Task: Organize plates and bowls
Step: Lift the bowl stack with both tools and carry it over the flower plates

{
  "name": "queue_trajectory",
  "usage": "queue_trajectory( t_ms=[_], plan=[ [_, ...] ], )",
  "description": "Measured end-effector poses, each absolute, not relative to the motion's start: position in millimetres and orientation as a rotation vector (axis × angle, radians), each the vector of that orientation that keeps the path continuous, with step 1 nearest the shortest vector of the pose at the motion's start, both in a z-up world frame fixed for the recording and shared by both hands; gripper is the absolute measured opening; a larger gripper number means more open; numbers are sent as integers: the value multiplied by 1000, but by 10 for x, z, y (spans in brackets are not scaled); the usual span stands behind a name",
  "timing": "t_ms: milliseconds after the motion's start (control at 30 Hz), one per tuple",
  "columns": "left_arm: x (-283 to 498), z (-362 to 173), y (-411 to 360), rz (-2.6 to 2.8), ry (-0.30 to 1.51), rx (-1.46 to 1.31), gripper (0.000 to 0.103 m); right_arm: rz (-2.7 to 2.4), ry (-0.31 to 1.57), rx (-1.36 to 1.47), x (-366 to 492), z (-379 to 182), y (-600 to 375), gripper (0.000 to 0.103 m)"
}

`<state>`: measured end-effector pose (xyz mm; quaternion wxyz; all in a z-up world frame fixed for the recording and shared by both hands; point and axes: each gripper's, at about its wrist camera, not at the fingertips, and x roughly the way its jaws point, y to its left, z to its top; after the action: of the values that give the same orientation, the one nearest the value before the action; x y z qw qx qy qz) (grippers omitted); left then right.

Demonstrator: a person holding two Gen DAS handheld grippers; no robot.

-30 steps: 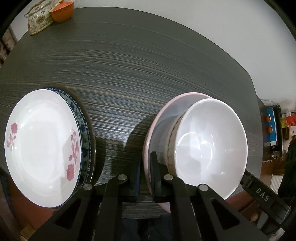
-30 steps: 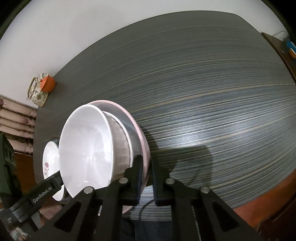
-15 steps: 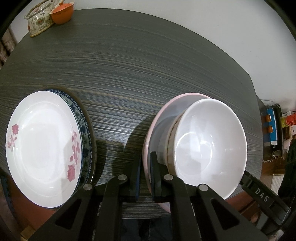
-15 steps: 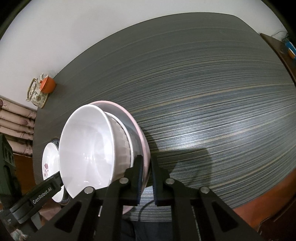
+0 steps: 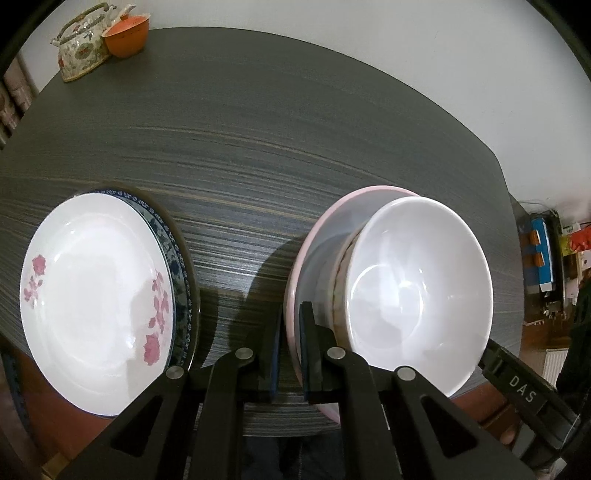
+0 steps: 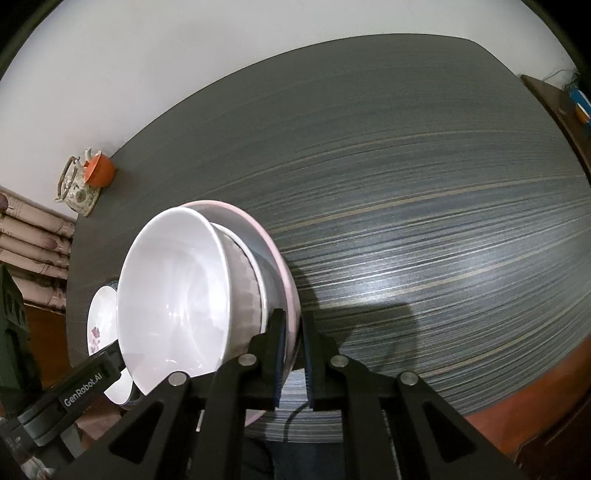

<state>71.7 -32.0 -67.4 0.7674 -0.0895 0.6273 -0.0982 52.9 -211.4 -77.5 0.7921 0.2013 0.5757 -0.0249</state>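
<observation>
Bowls (image 5: pixel 417 295), 2 nested, sit on a pink plate (image 5: pixel 317 254) over the dark table (image 5: pixel 258 147); both the left gripper (image 5: pixel 290 350) and right gripper (image 6: pixel 291 354) pinch that plate's rim from opposite sides. Beside it lies a flowered plate (image 5: pixel 96 306).

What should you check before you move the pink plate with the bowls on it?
1. Left gripper pinching the pink plate rim: ok, jaws shut on it.
2. Right gripper pinching the opposite rim of the same plate: ok, shut on it.
3. White bowl seated in the patterned bowl under it: ok, nested, on the plate.
4. Plate clear of the table: cannot tell.
5. Flower plate stack ready to receive: ok, it sits on the blue-patterned plate, nothing on top.
6. Path clear: ok, the teapot and orange cup stand at the far edge.
</observation>
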Motion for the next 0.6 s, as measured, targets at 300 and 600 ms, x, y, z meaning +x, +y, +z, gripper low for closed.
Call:
queue_trajectory(
  t_ms=[300, 600],
  plan=[
    [710, -613, -237, -193, 1351, -196, 5, -30, 1237, 420, 563, -687, -2048, 9],
    [698, -477, -105, -165, 1319, -210, 5, 6, 1227, 395, 581, -547, -2006, 9]
  ],
)
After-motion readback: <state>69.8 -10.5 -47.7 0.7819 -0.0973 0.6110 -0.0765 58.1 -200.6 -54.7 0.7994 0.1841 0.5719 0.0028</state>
